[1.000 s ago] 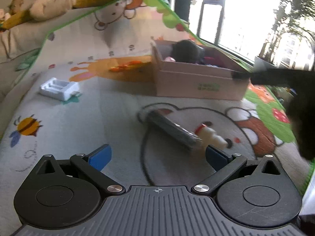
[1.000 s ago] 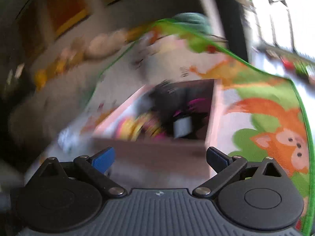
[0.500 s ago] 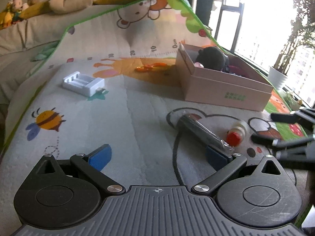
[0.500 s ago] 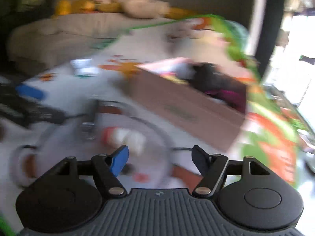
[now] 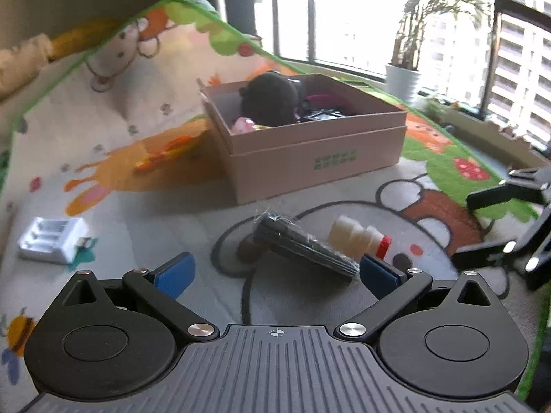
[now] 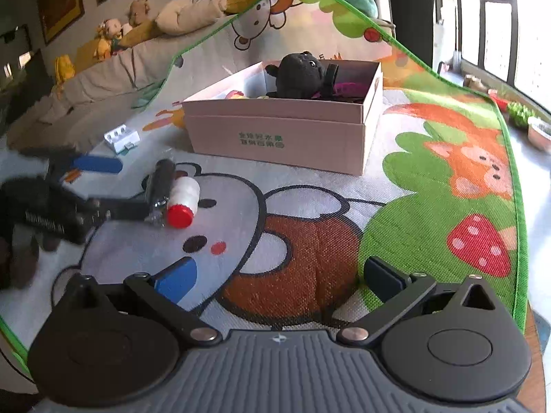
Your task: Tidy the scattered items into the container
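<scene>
A pink cardboard box (image 5: 310, 158) (image 6: 279, 130) stands on the play mat and holds a black plush toy (image 6: 299, 75) and other items. In front of it lie a dark wrapped pack (image 5: 303, 247) (image 6: 160, 186) and a small white bottle with a red cap (image 5: 358, 237) (image 6: 182, 199), side by side. A white battery charger (image 5: 51, 241) (image 6: 122, 137) lies further left. My left gripper (image 5: 275, 272) is open, low over the mat, its right finger next to the pack's near end. My right gripper (image 6: 279, 275) is open and empty over the bear print.
An orange item (image 5: 162, 151) lies on the mat left of the box. The mat's green edge (image 6: 516, 206) runs along the right. Plush toys and a pillow (image 6: 186, 17) lie on the sofa behind. A potted plant (image 5: 403, 82) stands by the window.
Both grippers have swung and steadied. The left one has moved closer to the dark pack. The right one has pulled back from the bottle and now faces the box.
</scene>
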Available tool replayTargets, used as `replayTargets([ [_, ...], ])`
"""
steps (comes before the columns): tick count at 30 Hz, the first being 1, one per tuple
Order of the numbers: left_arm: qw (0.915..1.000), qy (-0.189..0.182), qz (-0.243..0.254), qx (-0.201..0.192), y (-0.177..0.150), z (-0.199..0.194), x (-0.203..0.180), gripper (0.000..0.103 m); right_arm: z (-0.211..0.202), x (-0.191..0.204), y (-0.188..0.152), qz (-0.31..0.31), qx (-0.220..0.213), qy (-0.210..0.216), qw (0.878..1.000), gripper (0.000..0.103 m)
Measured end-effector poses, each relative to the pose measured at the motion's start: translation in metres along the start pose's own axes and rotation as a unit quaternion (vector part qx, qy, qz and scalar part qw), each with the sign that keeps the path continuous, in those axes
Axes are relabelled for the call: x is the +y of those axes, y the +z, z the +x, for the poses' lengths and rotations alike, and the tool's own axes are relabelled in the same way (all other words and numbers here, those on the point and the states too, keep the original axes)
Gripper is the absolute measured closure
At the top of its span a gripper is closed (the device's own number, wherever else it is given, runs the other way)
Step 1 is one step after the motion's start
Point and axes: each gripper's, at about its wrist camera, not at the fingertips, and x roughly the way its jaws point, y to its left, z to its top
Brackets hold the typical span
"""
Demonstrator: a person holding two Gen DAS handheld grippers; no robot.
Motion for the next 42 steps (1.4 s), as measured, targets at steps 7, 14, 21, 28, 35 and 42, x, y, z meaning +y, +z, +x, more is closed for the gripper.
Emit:
replayTargets([
  [7, 0.9995, -0.011, 0.023, 0.017, -0.004, 0.01, -0.02, 0.0, 0.001, 0.006, -0.003, -0.017, -0.014, -0.008, 1.0, 0.0],
  [14, 0.9966, 0.077, 0.028, 0.004, 0.003, 0.018, -0.025, 0.0, 0.001, 0.005, -0.004, -0.012, -0.019, -0.009, 1.0, 0.0],
  [21, 0.9978, 0.059, 0.031, 0.008, 0.001, 0.014, -0.025, 0.0, 0.004, 0.012, 0.003, -0.033, 0.005, -0.016, 0.999, 0.0],
  [28, 0.9958, 0.079, -0.045, 0.003, -0.014, -0.012, 0.003, 0.0, 0.005, 0.043, 0.031, -0.073, -0.039, 0.027, 0.996, 0.046],
  [35, 0.9946, 0.067, -0.08, -0.003, -0.025, -0.024, 0.021, 0.0, 0.034, 0.072, 0.036, -0.144, -0.021, 0.036, 0.989, 0.079],
  [42, 0.9992, 0.029, -0.025, 0.009, -0.012, -0.008, 0.008, 0.0, 0.021, 0.041, 0.032, -0.127, -0.019, -0.011, 0.992, 0.079],
])
